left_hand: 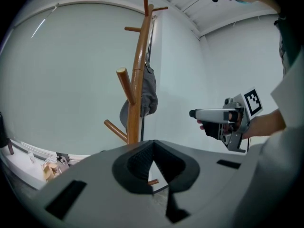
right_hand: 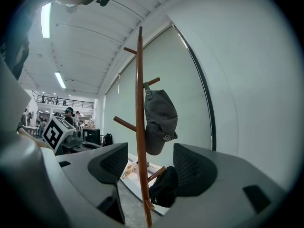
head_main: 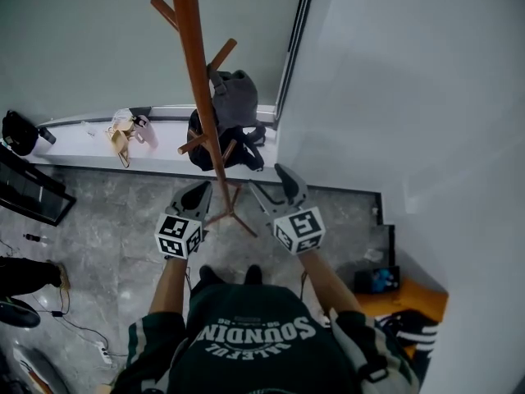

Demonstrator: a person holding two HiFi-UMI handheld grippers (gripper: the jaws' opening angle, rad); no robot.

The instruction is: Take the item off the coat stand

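A tall wooden coat stand (head_main: 197, 72) rises in front of me. A grey cap (head_main: 234, 97) hangs on one of its upper pegs, on the far side of the pole. A black item (head_main: 215, 146) hangs lower down. My left gripper (head_main: 201, 189) is held low, near the stand's base, with its fingers together and nothing between them. The right gripper (head_main: 265, 176) is beside it, open and empty. In the right gripper view the pole (right_hand: 140, 127) and the cap (right_hand: 159, 120) show beyond the spread jaws (right_hand: 149, 163), well apart from them. The left gripper view shows the stand (left_hand: 137, 80) and the cap (left_hand: 149, 91) farther off.
A white window ledge (head_main: 82, 146) behind the stand carries a tan and pink item (head_main: 127, 130) and a black bag (head_main: 18, 131). A white wall (head_main: 410, 97) closes the right side. A dark rack (head_main: 29, 191) and cables (head_main: 74, 327) are on the floor at left.
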